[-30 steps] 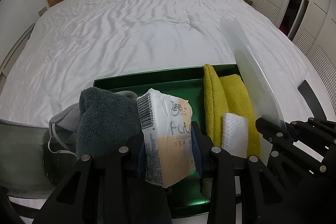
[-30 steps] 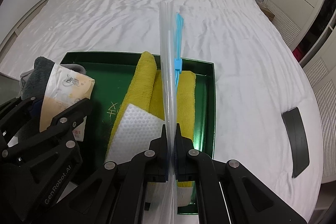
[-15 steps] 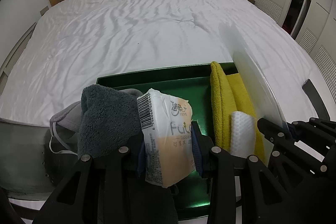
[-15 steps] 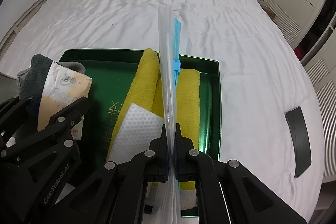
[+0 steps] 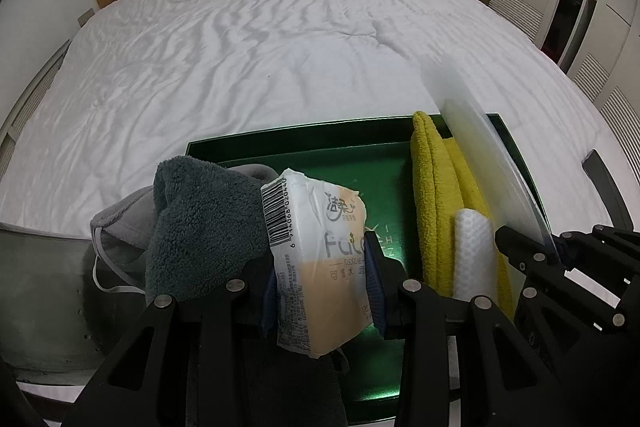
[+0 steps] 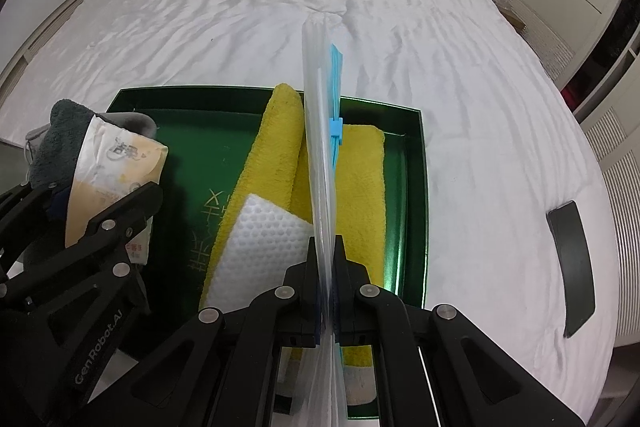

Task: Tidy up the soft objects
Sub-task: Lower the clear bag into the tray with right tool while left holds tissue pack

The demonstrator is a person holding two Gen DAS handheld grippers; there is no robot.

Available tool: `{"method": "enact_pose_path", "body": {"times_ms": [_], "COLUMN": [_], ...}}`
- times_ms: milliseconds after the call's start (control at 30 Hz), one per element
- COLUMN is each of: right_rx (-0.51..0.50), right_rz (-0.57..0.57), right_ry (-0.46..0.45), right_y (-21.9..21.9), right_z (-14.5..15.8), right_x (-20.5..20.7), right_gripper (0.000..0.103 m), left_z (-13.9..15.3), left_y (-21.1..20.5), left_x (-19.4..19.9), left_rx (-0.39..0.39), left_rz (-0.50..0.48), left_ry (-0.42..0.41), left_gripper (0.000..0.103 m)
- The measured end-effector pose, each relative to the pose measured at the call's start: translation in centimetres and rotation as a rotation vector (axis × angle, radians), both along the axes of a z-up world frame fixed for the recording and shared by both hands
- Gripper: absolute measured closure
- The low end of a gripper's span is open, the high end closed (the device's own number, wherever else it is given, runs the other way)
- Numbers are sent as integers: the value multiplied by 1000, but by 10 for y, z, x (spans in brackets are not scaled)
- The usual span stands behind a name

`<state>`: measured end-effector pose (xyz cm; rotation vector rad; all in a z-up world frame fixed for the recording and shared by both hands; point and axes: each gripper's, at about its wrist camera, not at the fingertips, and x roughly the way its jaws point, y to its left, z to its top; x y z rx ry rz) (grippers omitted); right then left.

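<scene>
Only the left wrist view shows the grey mask (image 5: 120, 227) with its white ear loop, tucked beside the dark towel (image 5: 200, 227) at the tray's (image 5: 304, 151) left edge, and the barcode side of the tissue pack (image 5: 316, 259). Only the right wrist view shows the bag's (image 6: 320, 147) blue zip strip and slider (image 6: 335, 127), the gold lettering on the tray floor, and the whole of the white sponge (image 6: 264, 247) lying on the yellow cloth (image 6: 360, 179).

The left gripper (image 5: 320, 275) stands a little apart at the jaws, its blue pads pressed on either side of the tissue pack — the pack is held up over the tray's left half, just in front of the dark towel. The right gripper (image 6: 327, 267) is pinched all but closed on the clear zip bag, which stands on edge and runs away from the fingers over the yellow cloth.

The green tray sits on the white bed (image 6: 280, 7); the yellow cloth fills its right half, the sponge on the cloth's near end. A dark curved object (image 6: 572, 267) lies on the sheet to the right, well apart from the tray.
</scene>
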<state>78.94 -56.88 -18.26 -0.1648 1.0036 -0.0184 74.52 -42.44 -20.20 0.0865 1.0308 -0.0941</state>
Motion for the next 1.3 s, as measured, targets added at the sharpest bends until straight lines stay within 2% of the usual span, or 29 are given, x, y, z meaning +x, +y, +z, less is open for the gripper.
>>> {"method": "enact_pose_path", "body": {"times_ms": [533, 933, 1100, 1167, 1233, 1300], "right_rx": [49, 61, 78, 87, 102, 103], "right_rz": [10, -9, -18, -22, -25, -27], "right_ry": [40, 7, 12, 12, 1, 0], "right_y": [-7, -6, -7, -8, -9, -9], "right_z": [-4, 3, 3, 4, 6, 7], "right_x": [6, -2, -1, -1, -2, -3], "right_gripper": [96, 96, 87, 74, 68, 68], "left_z": [-5, -5, -2, 0, 3, 8], "left_y": [-5, -6, -3, 0, 2, 5], "left_x": [8, 9, 8, 9, 9, 8], "left_rx": [4, -5, -13, -23, -42, -60], "left_rz": [17, 22, 21, 23, 26, 28], "left_ry": [29, 33, 28, 25, 24, 14], "left_gripper": [70, 70, 69, 68, 65, 65]}}
